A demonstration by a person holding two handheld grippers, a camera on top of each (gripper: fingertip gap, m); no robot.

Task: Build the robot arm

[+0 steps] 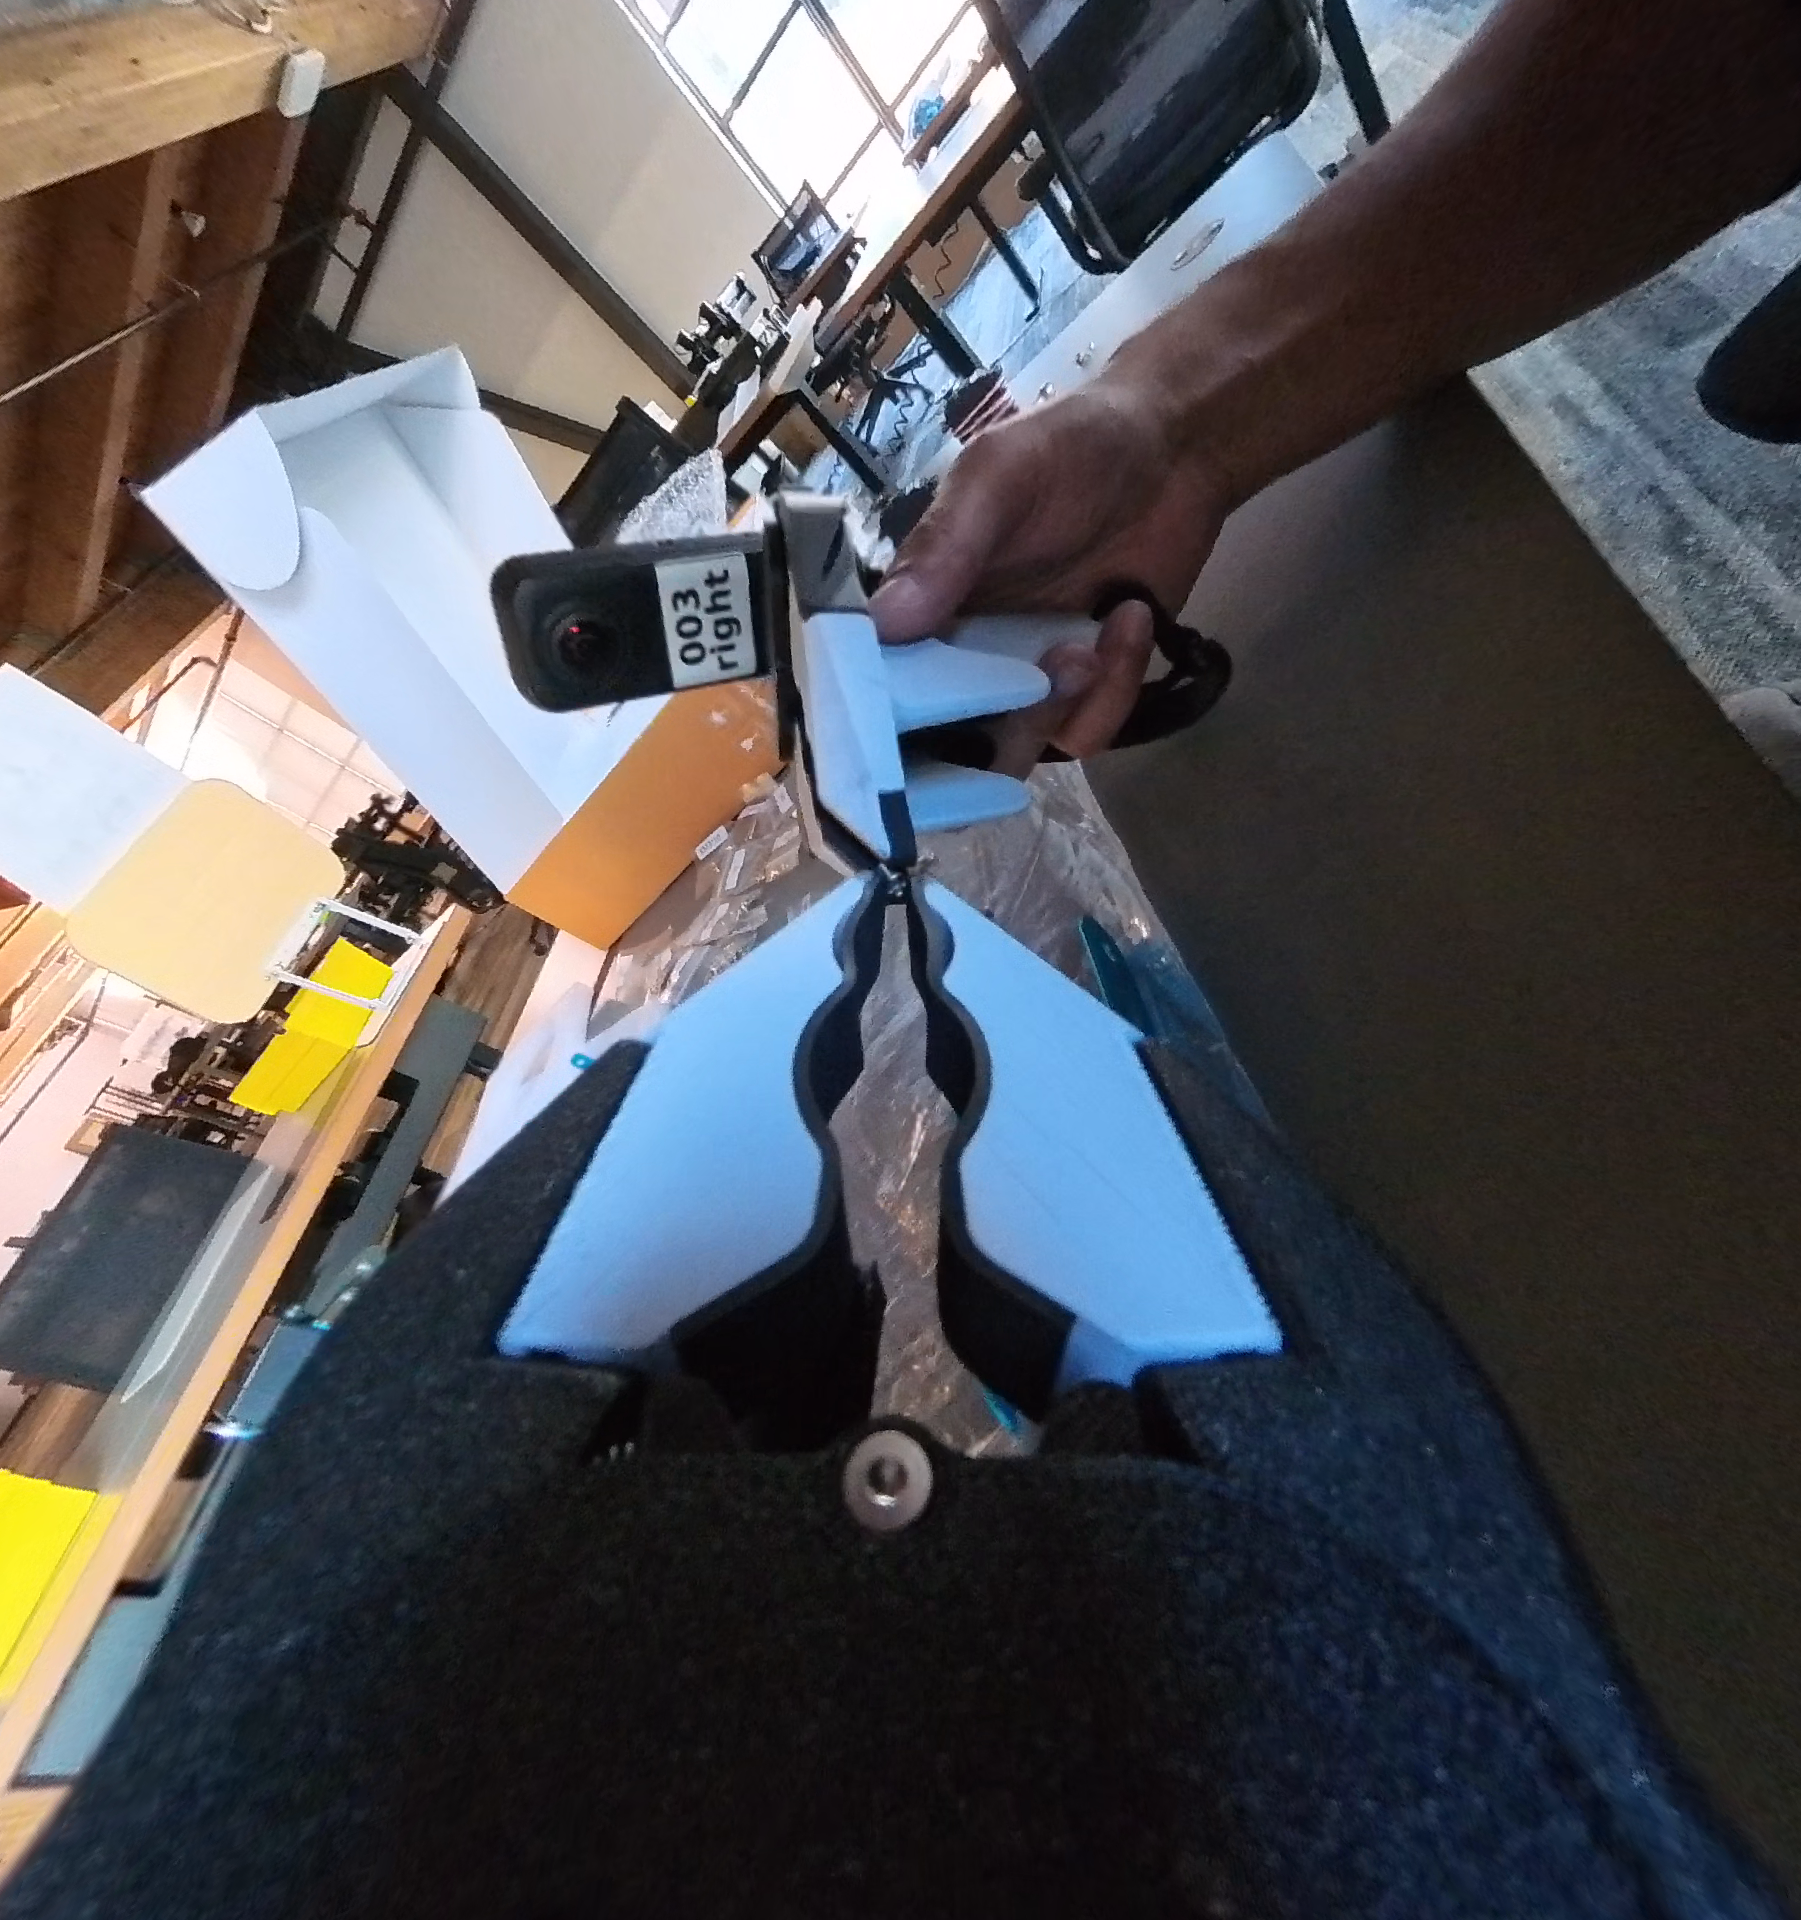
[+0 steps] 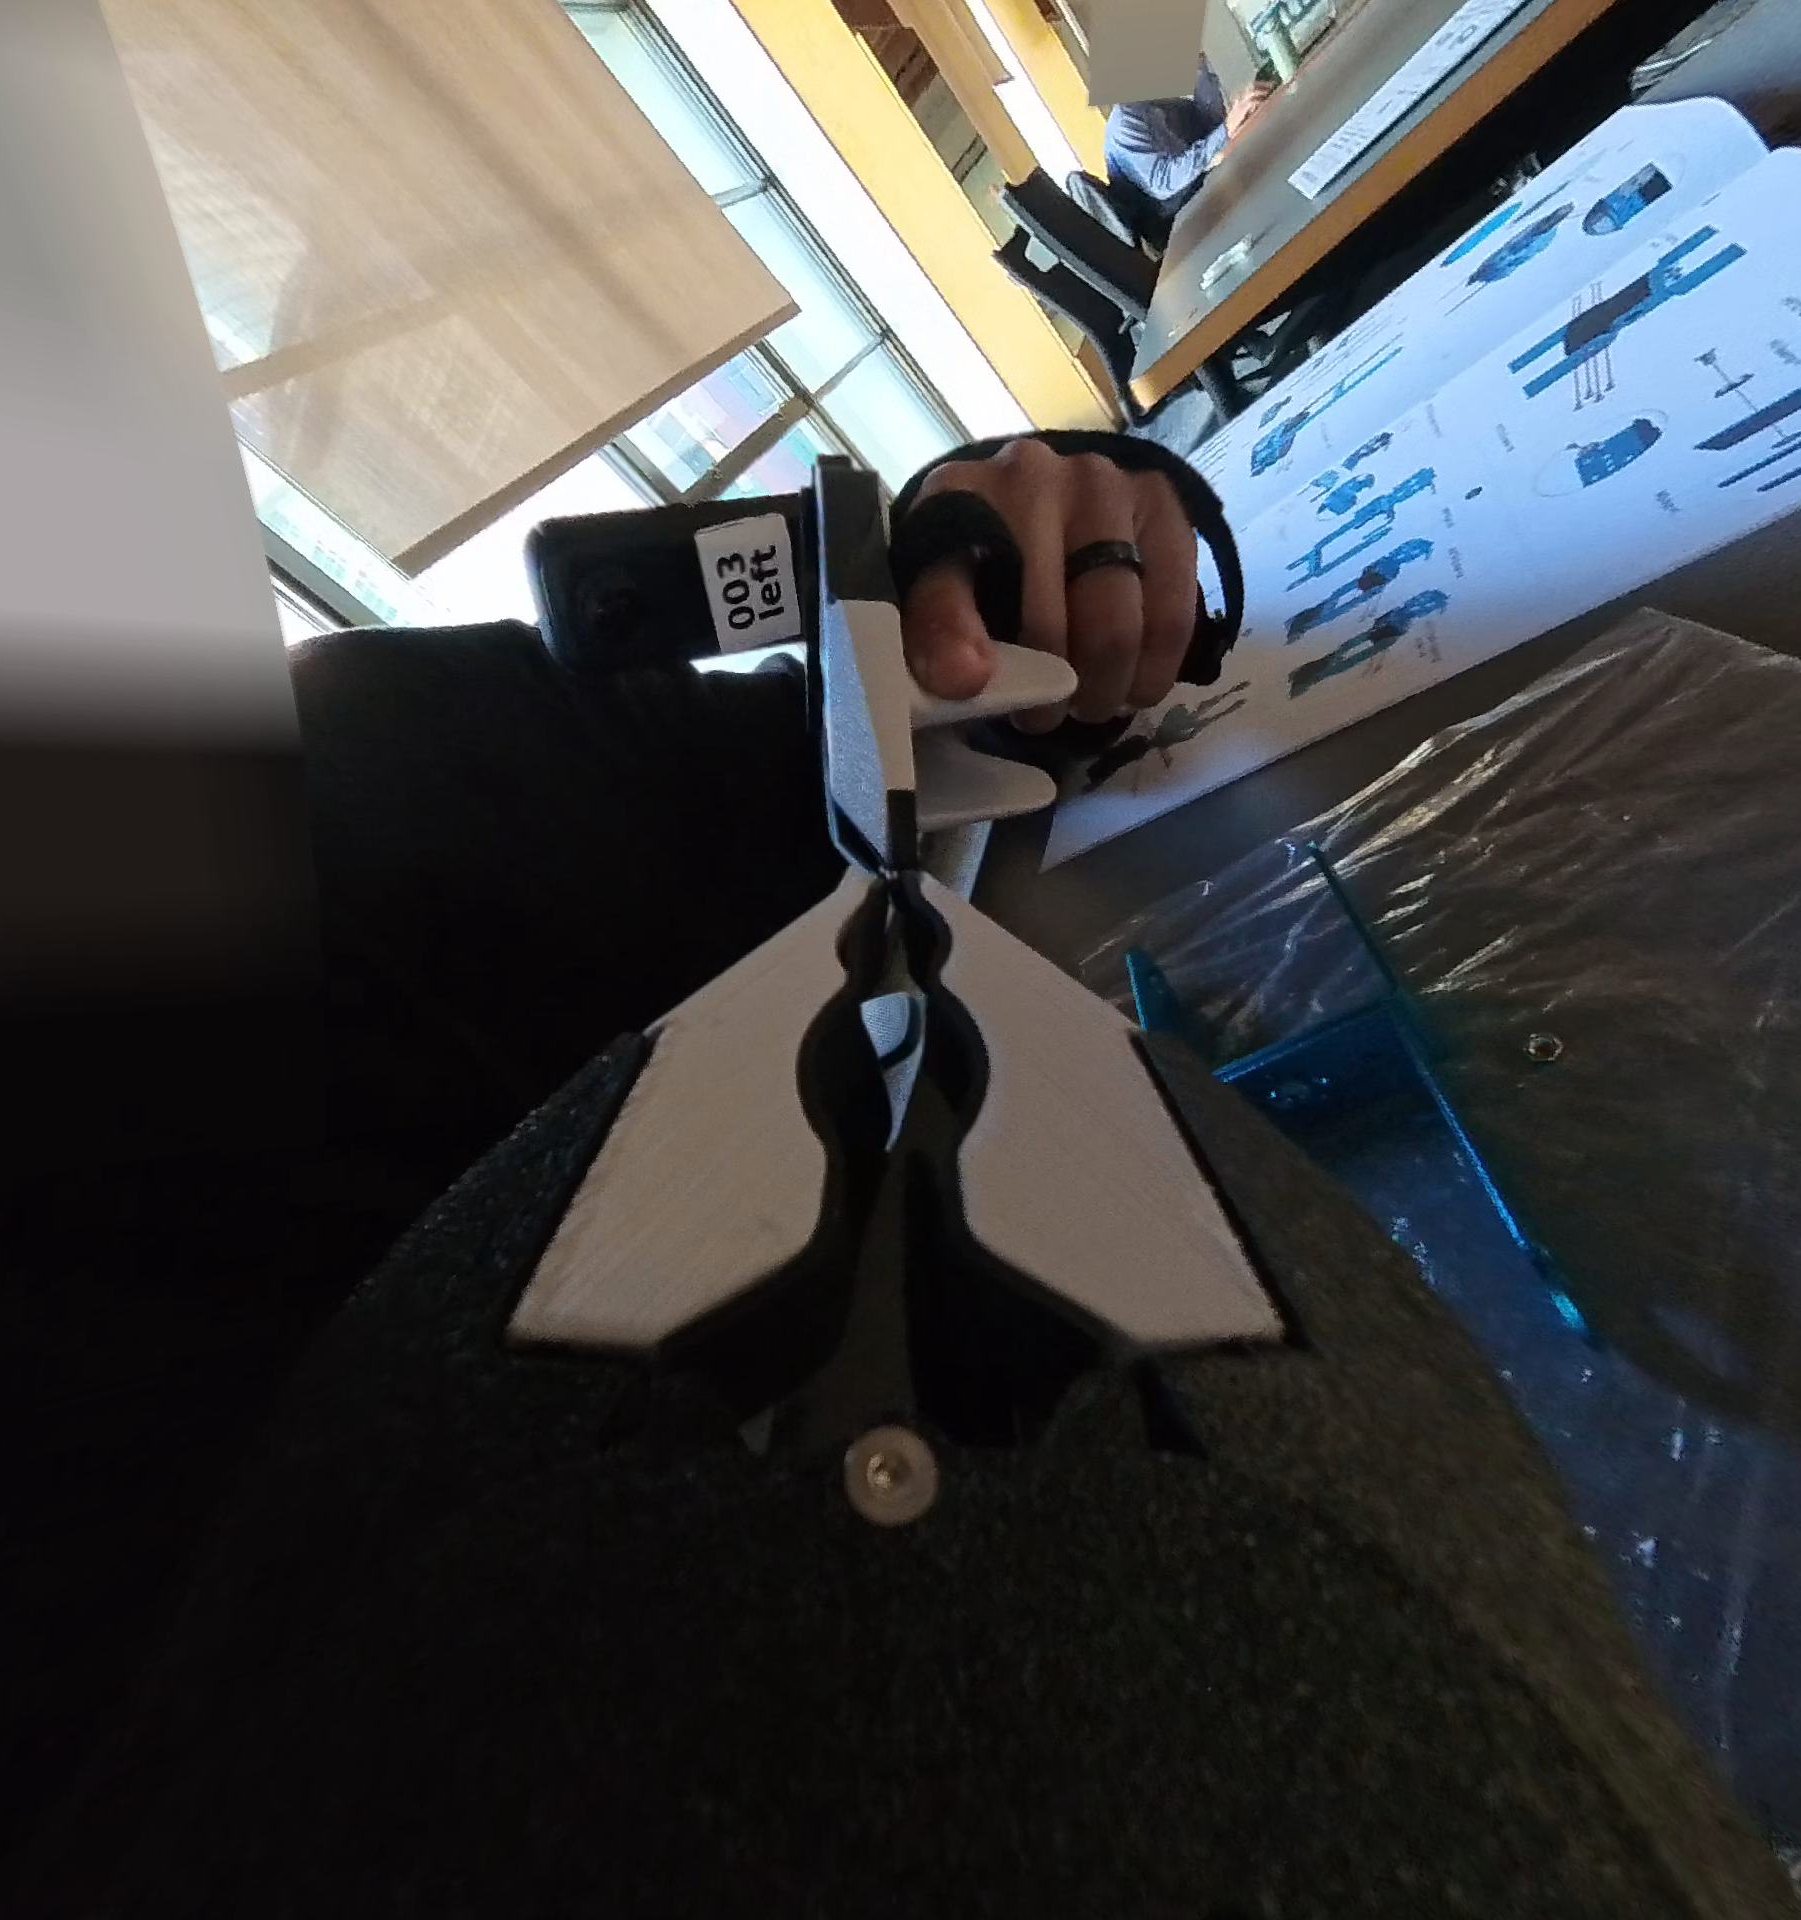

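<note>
Tip to tip, left gripper (image 1: 891,914) and right gripper (image 2: 891,904) (each camera white-labelled).

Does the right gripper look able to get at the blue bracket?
Probably not directly: the blue bracket sits under clear plastic wrap, and the right gripper is shut, tip to tip with the left gripper.

The small item pinched where both grippers' fingers (image 1: 894,883) meet is too tiny to identify.
</note>
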